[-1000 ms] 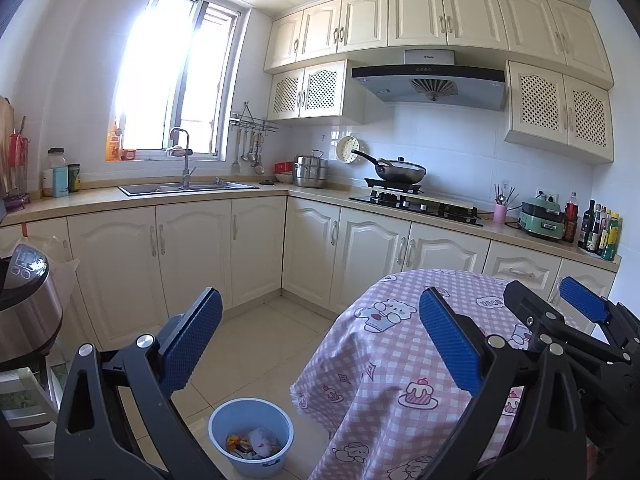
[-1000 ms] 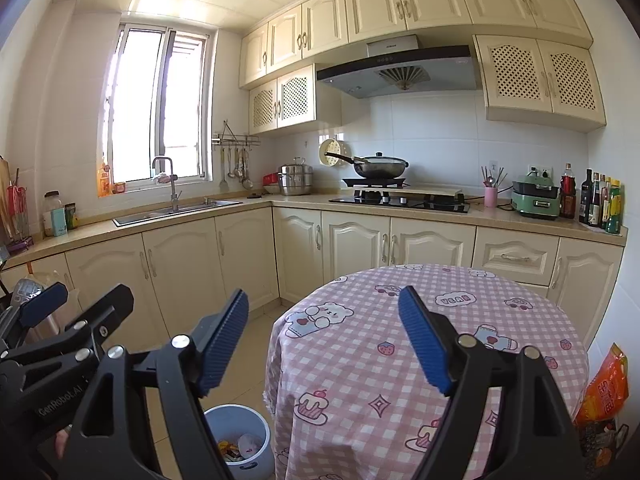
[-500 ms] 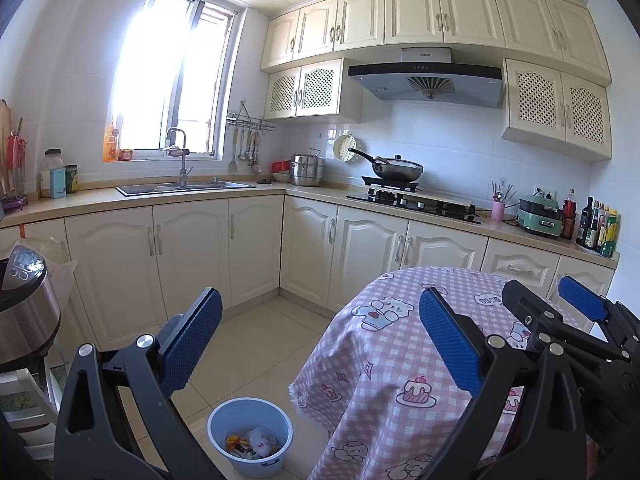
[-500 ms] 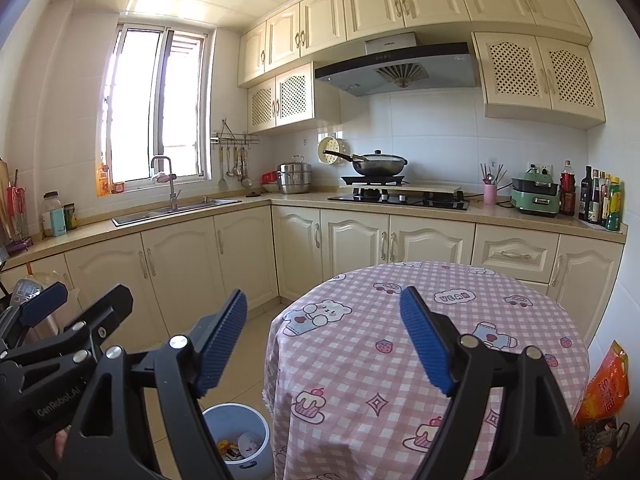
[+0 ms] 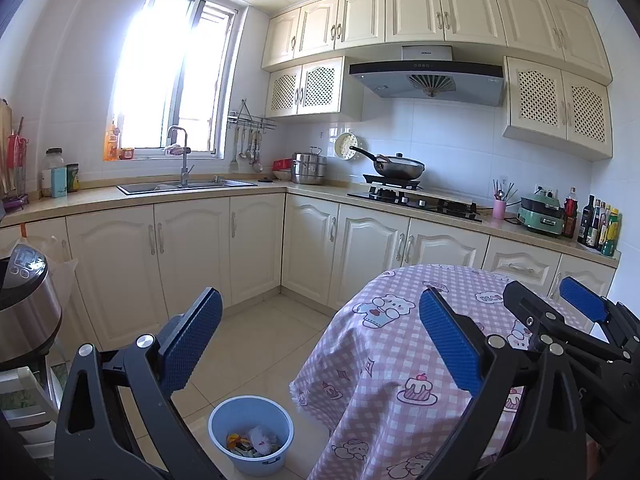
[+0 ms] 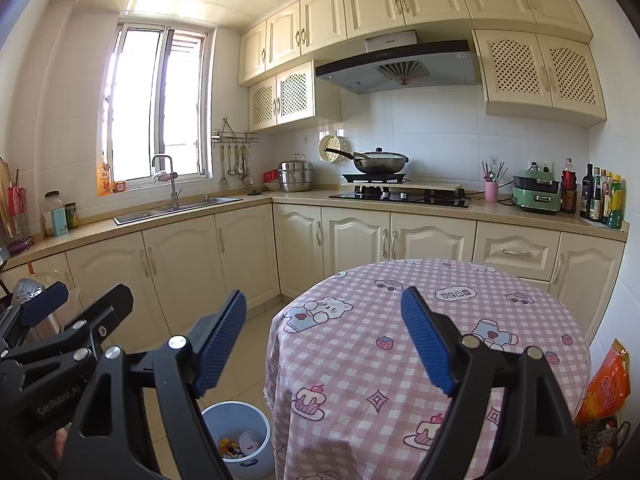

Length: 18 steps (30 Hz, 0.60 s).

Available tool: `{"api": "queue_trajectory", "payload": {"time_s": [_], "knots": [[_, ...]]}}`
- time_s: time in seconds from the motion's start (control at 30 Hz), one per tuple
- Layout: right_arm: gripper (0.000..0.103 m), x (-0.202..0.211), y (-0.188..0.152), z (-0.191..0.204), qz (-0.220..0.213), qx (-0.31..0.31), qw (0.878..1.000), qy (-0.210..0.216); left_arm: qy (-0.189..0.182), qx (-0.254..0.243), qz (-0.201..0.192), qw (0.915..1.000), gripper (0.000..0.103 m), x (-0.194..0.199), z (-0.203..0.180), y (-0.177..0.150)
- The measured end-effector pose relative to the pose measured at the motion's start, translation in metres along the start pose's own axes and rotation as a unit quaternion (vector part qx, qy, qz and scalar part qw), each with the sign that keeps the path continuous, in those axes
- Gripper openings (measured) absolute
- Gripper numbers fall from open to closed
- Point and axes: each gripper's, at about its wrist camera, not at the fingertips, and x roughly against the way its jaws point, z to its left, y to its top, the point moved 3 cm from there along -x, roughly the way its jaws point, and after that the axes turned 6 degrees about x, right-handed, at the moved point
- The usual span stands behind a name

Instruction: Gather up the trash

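- Your round bench (image 6: 460,320) wears a pink checked cloth with bears and cakes, and the top of it is bare.
- Beside the bench, on the tiled floor (image 5: 256,344), stands the blue bin (image 5: 251,434); the trash (image 5: 253,442) lies inside it, colourful wrappers and crumpled white paper.
- Behind the bench runs the cream kitchen counter (image 6: 520,210) with the sink (image 6: 176,208), the stove (image 6: 400,196) and a wok (image 6: 380,162) on it.
- To the right of the bench an orange bag (image 6: 608,380) leans by the wall.
- Your left gripper (image 5: 320,344) is spread wide and holds nothing.
- Your right gripper (image 6: 324,344) is also spread and empty.
- Compared with one second ago, nothing has moved: both grippers and the bin are at the same places.
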Motion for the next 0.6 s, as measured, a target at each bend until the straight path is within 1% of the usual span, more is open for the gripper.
{"api": "queue_trajectory", "payload": {"time_s": [0.6], "knots": [[0.080,-0.0007,-0.0027,-0.0040,0.001,-0.006,1.000,0.000,0.004,-0.001,0.004,1.0000,0.095,-0.0002,0.0020,-0.0062]]}}
